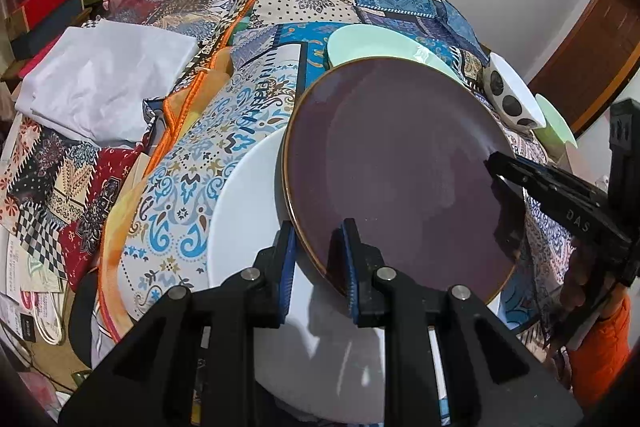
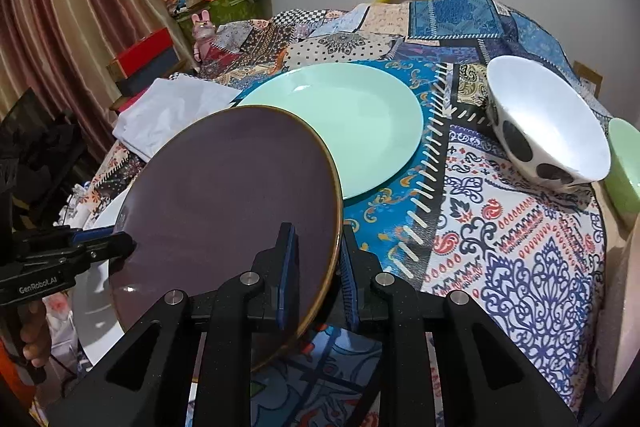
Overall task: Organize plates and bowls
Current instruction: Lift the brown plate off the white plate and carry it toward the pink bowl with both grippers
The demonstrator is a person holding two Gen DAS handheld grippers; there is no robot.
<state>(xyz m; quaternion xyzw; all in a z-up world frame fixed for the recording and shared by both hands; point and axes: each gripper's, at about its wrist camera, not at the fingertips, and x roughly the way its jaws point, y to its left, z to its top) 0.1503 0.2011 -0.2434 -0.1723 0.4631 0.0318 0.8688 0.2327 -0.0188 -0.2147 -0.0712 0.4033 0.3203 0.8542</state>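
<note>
A purple plate (image 1: pixel 400 163) with a brown rim is held tilted above the table by both grippers. My left gripper (image 1: pixel 320 259) is shut on its near edge; it shows at the left of the right wrist view (image 2: pixel 116 243). My right gripper (image 2: pixel 316 263) is shut on the opposite edge of the purple plate (image 2: pixel 228 199); it shows at the right of the left wrist view (image 1: pixel 496 163). A white plate (image 1: pixel 248 211) lies under the purple one. A mint plate (image 2: pixel 352 115), a white bowl with black spots (image 2: pixel 548 123) and a green bowl (image 2: pixel 624 163) sit farther on.
A patterned patchwork cloth (image 2: pixel 500 227) covers the table. A folded white cloth (image 1: pixel 104 83) lies at the left. Boxes and clutter (image 2: pixel 152 59) stand by the curtain. A wooden door (image 1: pixel 592 39) is at the right.
</note>
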